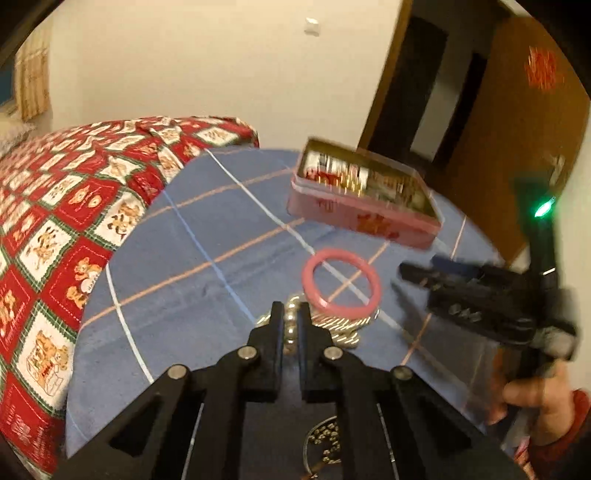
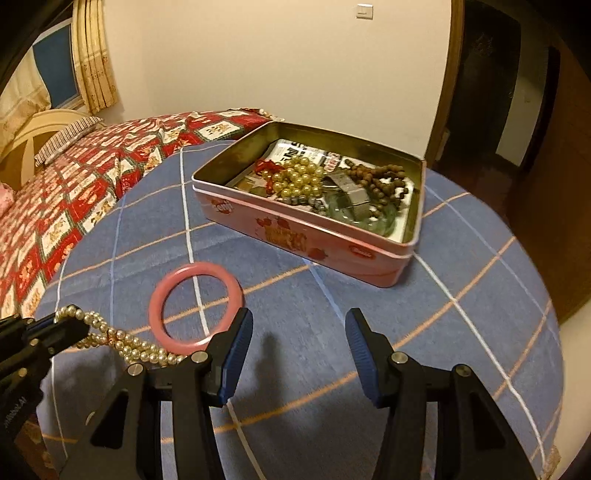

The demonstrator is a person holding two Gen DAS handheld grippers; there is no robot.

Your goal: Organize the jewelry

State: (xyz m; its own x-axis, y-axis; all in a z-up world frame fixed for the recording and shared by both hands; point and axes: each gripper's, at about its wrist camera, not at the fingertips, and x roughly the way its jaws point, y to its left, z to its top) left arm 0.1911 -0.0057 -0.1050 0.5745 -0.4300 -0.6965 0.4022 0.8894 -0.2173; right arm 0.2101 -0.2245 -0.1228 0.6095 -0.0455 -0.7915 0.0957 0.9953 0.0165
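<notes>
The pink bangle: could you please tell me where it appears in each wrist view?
Left wrist view: the pink bangle lies at centre, just beyond the left hand-held gripper, overlapping the pearl necklace.
Right wrist view: it lies lower left of centre, nearer than the pink tin.
Shared landmark: the pink tin.

Bench [image 2: 332,295] covered by a blue cloth [image 2: 110,258] with a grid of white and orange lines. Beyond it, on the left, a bed with a red quilt [image 2: 74,192] patterned in squares showing bear figures, also visible from the left wrist [image 1: 55,229]. A striped pillow [image 2: 66,134] lies against a cream headboard [image 2: 33,129]. Yellowish floral curtain [image 2: 94,59] hangs beside a window [image 2: 55,66]. Cream wall [image 2: 258,55] carrying a white switch plate [image 2: 365,11]. Brown wooden door [image 1: 517,147] on the right, bearing a blurred red decoration [image 1: 543,72]; dark doorway [image 2: 498,92] next to it.
</notes>
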